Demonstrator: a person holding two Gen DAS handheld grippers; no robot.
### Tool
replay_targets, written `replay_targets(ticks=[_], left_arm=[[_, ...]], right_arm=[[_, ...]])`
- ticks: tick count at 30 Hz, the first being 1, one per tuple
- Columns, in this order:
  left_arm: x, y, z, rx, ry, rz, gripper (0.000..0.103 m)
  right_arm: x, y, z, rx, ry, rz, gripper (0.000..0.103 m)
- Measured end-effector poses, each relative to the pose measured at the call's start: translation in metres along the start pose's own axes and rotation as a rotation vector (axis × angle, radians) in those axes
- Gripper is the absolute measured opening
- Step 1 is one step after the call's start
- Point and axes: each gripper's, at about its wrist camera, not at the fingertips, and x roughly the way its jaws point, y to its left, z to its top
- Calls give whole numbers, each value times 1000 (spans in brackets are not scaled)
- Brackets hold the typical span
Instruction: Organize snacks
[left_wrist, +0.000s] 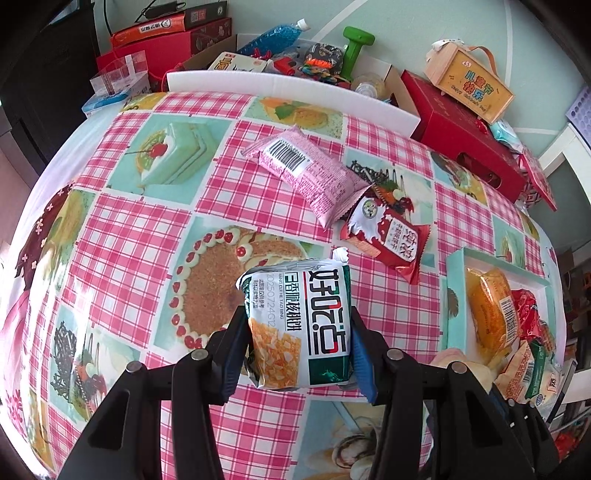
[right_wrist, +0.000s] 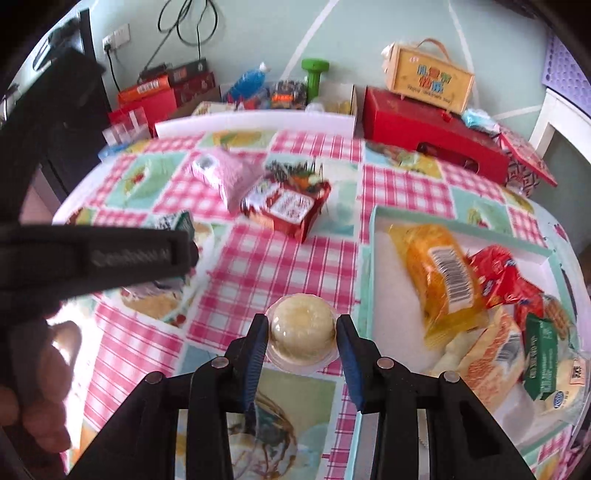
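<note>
Left gripper (left_wrist: 297, 325) is clamped on a white-and-green walnut biscuit packet (left_wrist: 299, 325), both pads pressed against the packet's sides, with the packet held clear above the checked tablecloth (left_wrist: 147, 229). Ahead of that gripper and slightly to its right lie a pink wrapped snack (left_wrist: 306, 170) and a red-and-white snack packet (left_wrist: 388, 232), the two touching at one corner. Further to its right sits a pale green tray (left_wrist: 456, 295) holding an orange wrapped cake (left_wrist: 487, 306) and several other packets. Right gripper (right_wrist: 301, 332) is closed on a round pale cake in a clear plastic cup (right_wrist: 301, 328), one pad at each side of the cup. To the right of this gripper, just beside it, the same pale green tray (right_wrist: 369, 258) shows the orange wrapped cake (right_wrist: 439, 280), a red packet (right_wrist: 498, 273) and a green-labelled packet (right_wrist: 543, 354) heaped together. Left of the right gripper, the other tool's black body and a person's hand (right_wrist: 40, 387) are visible, blurred. Beyond the table edge stand red boxes (right_wrist: 428, 133), a wooden carry box (right_wrist: 428, 77) and a green dumbbell (right_wrist: 314, 74).
</note>
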Motion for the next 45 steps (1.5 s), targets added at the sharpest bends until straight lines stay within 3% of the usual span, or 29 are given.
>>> replay_targets(ticks=[10, 19, 32, 45], left_arm=[[-21, -20, 3, 33, -80, -19, 52], [-22, -72, -10, 174, -85, -79, 52], [-2, -156, -47, 423, -36, -113, 52], [9, -193, -72, 551, 3, -150, 52]], right_arm=[[-34, -24, 13, 70, -94, -13, 41], [-60, -91, 14, 228, -154, -112, 41], [-76, -187, -12, 446, -139, -253, 41], [-64, -205, -22, 483, -96, -241, 41]])
